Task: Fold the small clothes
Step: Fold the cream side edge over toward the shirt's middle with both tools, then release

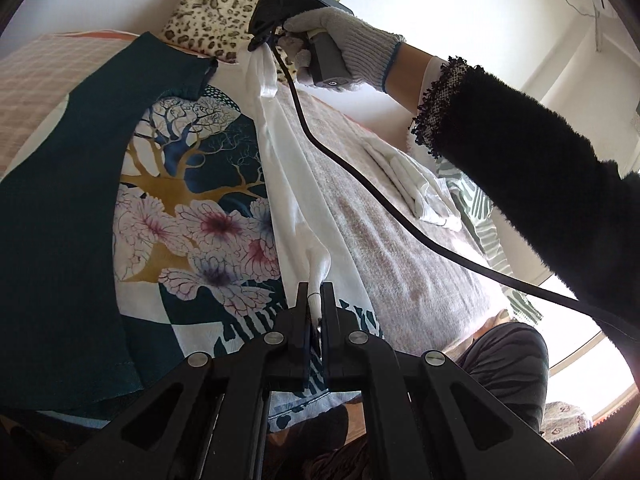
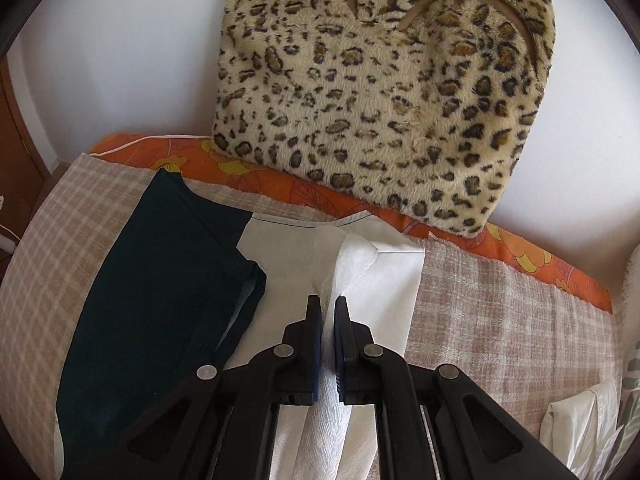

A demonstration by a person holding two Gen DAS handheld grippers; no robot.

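Left gripper point(image 1: 316, 294) pointed down and forward over the bed, jaws pressed together on a bunched white corner of the printed top point(image 1: 200, 216). Right gripper point(image 1: 264, 40) seen in the left wrist view held high near the far edge of the bed, in a grey knit glove point(image 1: 352, 46) with a black fuzzy sleeve point(image 1: 532, 168) behind it, tilted downward, jaws pinching the other white edge of the same top. Fabric stretched in a raised white fold between the two grippers. Black cable point(image 1: 360, 184) hung from the right gripper back across the bed.

Printed top spread on the checked bedspread point(image 1: 400, 240) near the middle of the bed: dark teal sleeve and side, tree and flower print on white. Folded white cloth point(image 1: 416, 184) lay toward the right edge of the bed, a green-and-white striped piece point(image 1: 476, 208) just beyond it.

Shown only in the left wrist view: the gloved hand, the sleeve, the cable, the print on the garment. Shown clearly only in the right wrist view: right gripper point(image 2: 328, 308) closed on white fabric that ran back between its fingers, the top's plain white inner side and neckline point(image 2: 320, 228) facing up, an orange flowered sheet point(image 2: 280, 180) along the far edge, a leopard-print plush cushion point(image 2: 380, 92) leaning on the white wall there.
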